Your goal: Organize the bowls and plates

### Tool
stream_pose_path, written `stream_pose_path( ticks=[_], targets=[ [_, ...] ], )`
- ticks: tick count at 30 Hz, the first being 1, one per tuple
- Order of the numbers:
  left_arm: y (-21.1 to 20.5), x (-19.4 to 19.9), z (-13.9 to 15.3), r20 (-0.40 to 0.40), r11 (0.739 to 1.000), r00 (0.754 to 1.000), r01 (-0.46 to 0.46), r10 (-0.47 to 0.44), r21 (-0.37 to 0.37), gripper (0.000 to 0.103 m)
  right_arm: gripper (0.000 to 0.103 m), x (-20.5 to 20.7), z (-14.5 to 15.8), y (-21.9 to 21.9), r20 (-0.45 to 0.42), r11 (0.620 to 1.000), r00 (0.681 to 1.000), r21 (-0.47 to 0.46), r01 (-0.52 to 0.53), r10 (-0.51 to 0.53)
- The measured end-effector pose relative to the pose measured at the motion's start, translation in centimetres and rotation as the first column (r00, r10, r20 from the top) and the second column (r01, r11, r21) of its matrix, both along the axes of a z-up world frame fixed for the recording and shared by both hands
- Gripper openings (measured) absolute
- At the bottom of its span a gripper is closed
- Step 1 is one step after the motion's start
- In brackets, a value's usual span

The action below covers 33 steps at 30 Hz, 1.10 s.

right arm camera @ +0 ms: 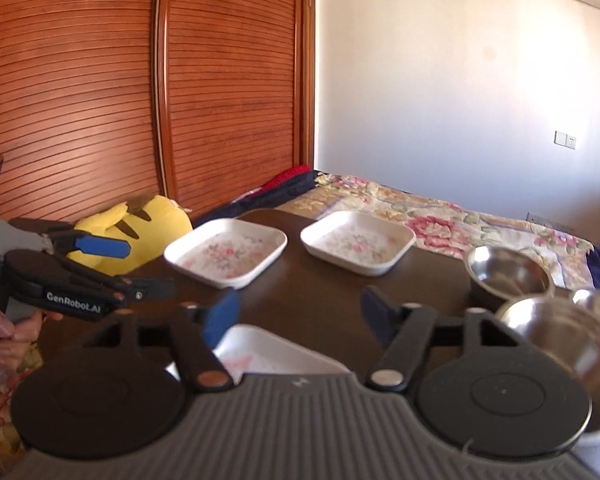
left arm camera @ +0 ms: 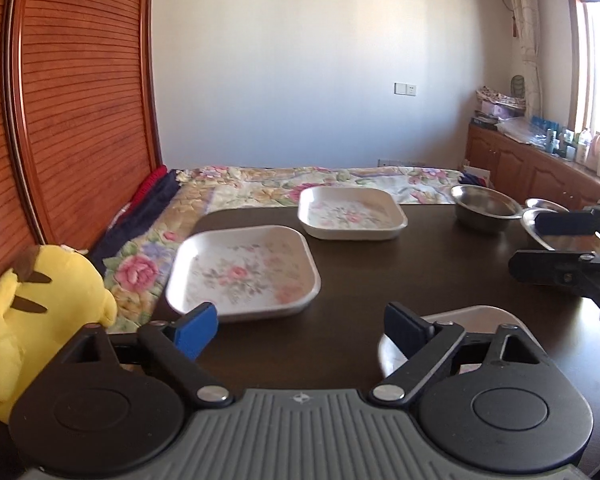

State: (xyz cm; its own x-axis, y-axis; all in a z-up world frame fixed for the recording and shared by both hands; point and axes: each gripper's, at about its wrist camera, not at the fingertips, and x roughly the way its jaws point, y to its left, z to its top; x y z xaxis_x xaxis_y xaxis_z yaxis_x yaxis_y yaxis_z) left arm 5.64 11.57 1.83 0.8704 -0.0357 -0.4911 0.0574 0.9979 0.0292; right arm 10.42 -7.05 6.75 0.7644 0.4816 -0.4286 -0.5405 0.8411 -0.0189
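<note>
Both grippers, left and right, hang released and empty above the dark wooden table. Two white square floral plates sit apart toward its far edge, the steel bowls grouped at its right edge, probably awaiting stacking.

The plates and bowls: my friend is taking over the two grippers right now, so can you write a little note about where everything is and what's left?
Left gripper: open, holding nothing, above the dark table.
Right gripper: open, holding nothing.
Two flowered square plates lie apart: near plate, far plate.
A third white plate lies just under the grippers.
Steel bowls sit on the right: far bowl, near bowl, which seems to rest in a white dish.
Done: nothing is visibly stacked among the square plates.
Left: gather the plates into one pile and nest the bowls.
</note>
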Motion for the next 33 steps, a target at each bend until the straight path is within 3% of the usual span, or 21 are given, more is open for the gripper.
stream_pose_path(
  ticks=[3,5,13,19,27,29,31,33],
  targets=[
    [1.2,1.1,0.2,0.002,1.000,1.000,-0.016,0.016,0.007,0.095,0.095,1.2,0.4,1.3,0.011,1.000,1.000,-0.017,-0.021,0.021],
    [2.2,1.7,0.3,0.011,0.999,0.999,-0.037,0.037,0.008,0.101,0.103,1.8,0.5,1.9,0.011,0.999,0.999,-0.013,-0.039,0.039],
    [5.5,4.6,0.8,0.024,0.997,0.997,-0.076,0.076,0.022,0.102,0.103,5.0,0.3,4.5,-0.022,0.997,0.998,-0.026,-0.066,0.065],
    [7.1,7.1,0.3,-0.001,0.998,0.999,-0.050,0.050,0.028,0.102,0.103,6.9,-0.3,6.5,-0.063,0.995,0.994,-0.041,-0.095,0.093],
    [8.7,10.0,-1.3,-0.064,1.000,0.998,-0.009,0.010,0.013,0.088,0.102,9.0,-1.5,8.7,-0.107,0.989,0.988,-0.092,-0.120,0.110],
    [9.2,10.7,-1.8,-0.085,1.000,0.996,-0.006,0.005,-0.003,0.082,0.097,9.8,-1.9,9.2,-0.129,0.988,0.985,-0.095,-0.123,0.111],
    [9.7,11.3,-2.2,-0.100,1.000,0.995,-0.005,0.004,-0.012,0.077,0.085,10.5,-2.2,9.5,-0.164,0.987,0.980,-0.093,-0.129,0.112],
    [10.0,11.7,-2.6,-0.113,1.000,0.994,-0.007,0.005,-0.018,0.072,0.082,11.2,-2.5,9.7,-0.193,0.987,0.974,-0.085,-0.135,0.117]
  ],
)
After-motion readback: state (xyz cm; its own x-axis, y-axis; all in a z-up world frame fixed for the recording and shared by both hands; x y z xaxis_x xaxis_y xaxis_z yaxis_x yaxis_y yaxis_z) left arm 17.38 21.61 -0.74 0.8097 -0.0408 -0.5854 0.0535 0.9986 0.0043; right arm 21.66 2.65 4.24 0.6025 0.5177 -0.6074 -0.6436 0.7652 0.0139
